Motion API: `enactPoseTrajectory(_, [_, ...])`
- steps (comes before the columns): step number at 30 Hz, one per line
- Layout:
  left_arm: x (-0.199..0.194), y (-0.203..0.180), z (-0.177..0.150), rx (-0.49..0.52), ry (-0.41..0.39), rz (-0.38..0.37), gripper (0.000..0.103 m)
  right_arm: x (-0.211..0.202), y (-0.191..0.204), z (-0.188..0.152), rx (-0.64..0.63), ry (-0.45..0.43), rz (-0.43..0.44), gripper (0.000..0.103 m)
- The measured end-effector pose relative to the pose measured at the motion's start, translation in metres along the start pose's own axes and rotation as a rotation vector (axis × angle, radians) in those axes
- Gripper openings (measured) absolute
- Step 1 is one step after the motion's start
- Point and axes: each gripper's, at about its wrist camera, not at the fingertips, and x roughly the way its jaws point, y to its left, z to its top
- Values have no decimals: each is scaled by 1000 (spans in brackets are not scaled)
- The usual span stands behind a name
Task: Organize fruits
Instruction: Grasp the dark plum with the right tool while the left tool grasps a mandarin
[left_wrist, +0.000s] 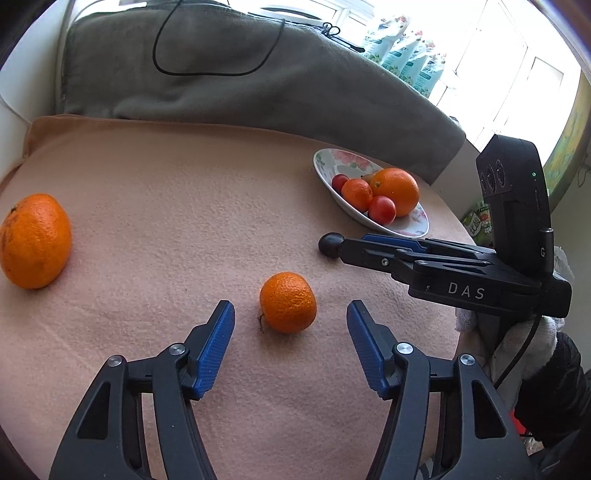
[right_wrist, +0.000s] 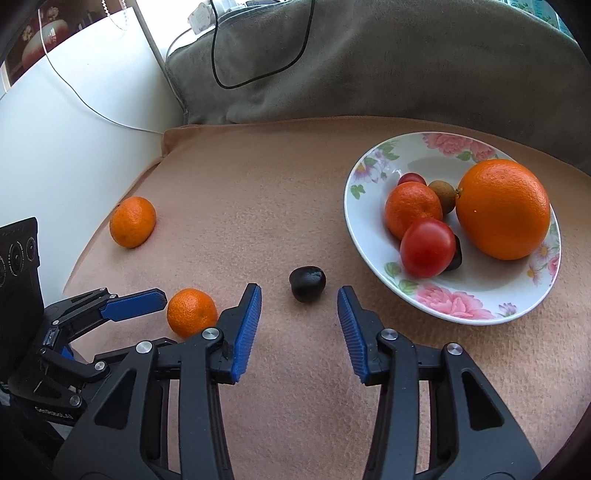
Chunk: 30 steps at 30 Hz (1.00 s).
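A small mandarin (left_wrist: 288, 302) (right_wrist: 191, 312) lies on the peach cloth between the blue pads of my left gripper (left_wrist: 290, 308), which is open and not touching it. A small dark round fruit (right_wrist: 307, 283) (left_wrist: 330, 244) sits just past the tips of my right gripper (right_wrist: 298, 290), also open with its pads clear of the fruit. A second, larger mandarin (left_wrist: 35, 240) (right_wrist: 132, 221) lies far left. The flowered plate (right_wrist: 369, 229) (left_wrist: 325, 162) at the right holds a big orange (right_wrist: 502, 208), a mandarin, red tomatoes, a small brown fruit and a dark one.
A grey blanket (left_wrist: 221, 74) with a black cable loop (left_wrist: 218, 48) rises behind the cloth. A white surface (right_wrist: 74, 129) with a thin white wire stands at the left. The cloth's edge (left_wrist: 458, 221) drops off right of the plate. A gloved hand (left_wrist: 524, 343) holds the right gripper.
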Motion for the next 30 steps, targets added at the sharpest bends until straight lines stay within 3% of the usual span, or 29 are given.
enactPoseTrajectory(21, [17,7,1,-21,25,-17,43,19,4,4,-19,30,-44,35])
enactPoseTrajectory(30, [17,5,1,-14,22,-12,36,22,7,6,-52,47,-77,25])
